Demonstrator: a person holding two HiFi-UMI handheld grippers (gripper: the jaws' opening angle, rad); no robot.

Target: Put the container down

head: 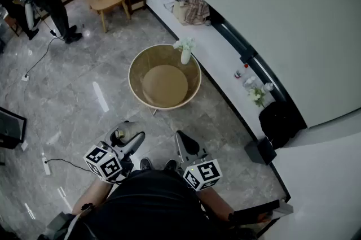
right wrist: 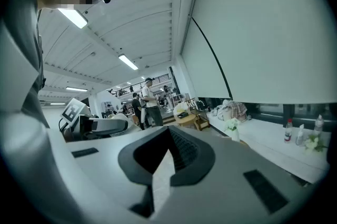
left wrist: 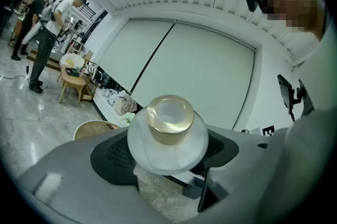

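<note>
left gripper (head: 128, 140): container (left wrist: 168, 128) is clamped between widely spread jaws | right gripper (right wrist: 168, 136): jaws are pressed together | scene: round chair (head: 133, 72) is seen ahead on floor (head: 84, 97)

The container (left wrist: 167, 136) was frosted white with a shiny gold collar (left wrist: 169, 122). The round table (head: 164, 85) was tan with a paler yellowish rim, over a grey marble floor (head: 84, 92) streaked white. The marker cubes (head: 104, 162) bore black-and-white square patterns, and the vase (head: 185, 56) was white.

A round frosted-white container (left wrist: 167, 157) with a gold-ringed top. It is held between two grey jaws, top uppermost.
</note>
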